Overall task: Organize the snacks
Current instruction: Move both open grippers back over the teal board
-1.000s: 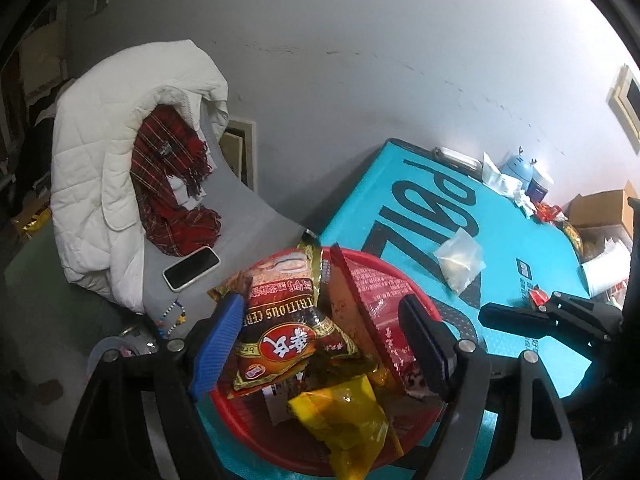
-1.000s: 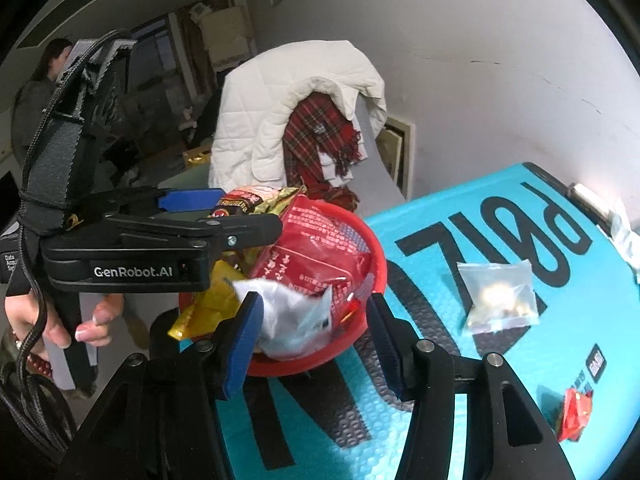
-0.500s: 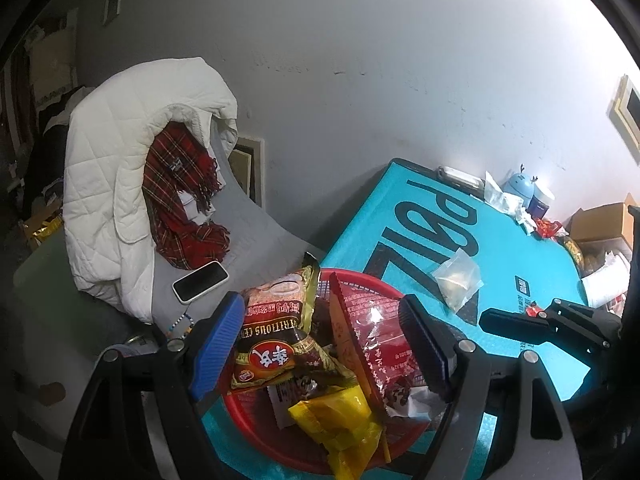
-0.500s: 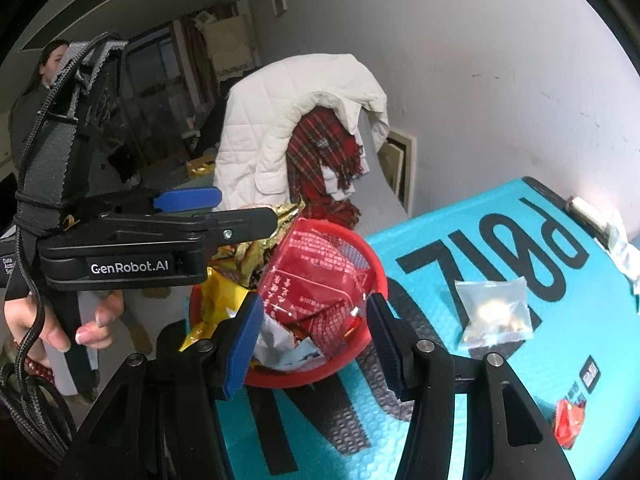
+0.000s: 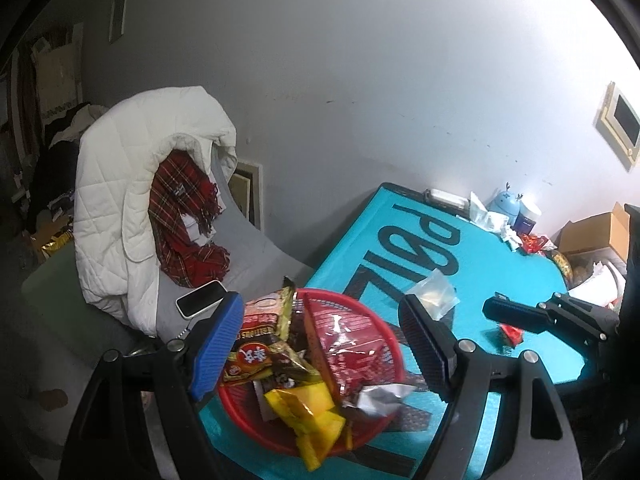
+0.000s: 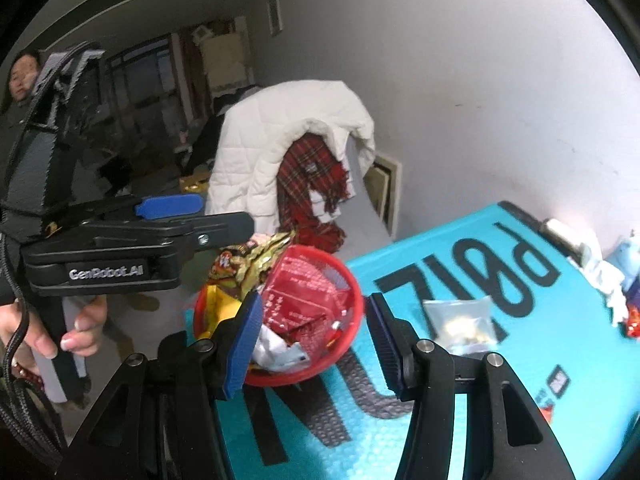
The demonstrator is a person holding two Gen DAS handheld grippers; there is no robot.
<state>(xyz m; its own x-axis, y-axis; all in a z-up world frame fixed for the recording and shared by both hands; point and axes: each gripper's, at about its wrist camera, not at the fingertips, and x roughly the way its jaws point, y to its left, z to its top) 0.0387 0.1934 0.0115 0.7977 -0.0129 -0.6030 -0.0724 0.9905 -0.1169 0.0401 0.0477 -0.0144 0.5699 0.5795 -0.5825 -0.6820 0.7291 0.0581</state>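
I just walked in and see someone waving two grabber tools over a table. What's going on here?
A person is tidying snacks with two hand-held tongs. A red basket on the teal table is already piled with packets. The left tongs and right tongs hang open above it, holding nothing. A clear bag and a small red packet lie loose on the table.

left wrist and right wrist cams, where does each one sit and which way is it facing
Left wrist: sits on the left claw, angled down over the round red plastic basket of snack packets at the teal mat's near corner; own blue and black fingers show, the right claw pokes in at right.
Right wrist: sits on the right claw, facing the same basket from the other side; the left claw and the hand holding it show at left.
Shared: basket, mat, clear plastic pouch, white quilted jacket.
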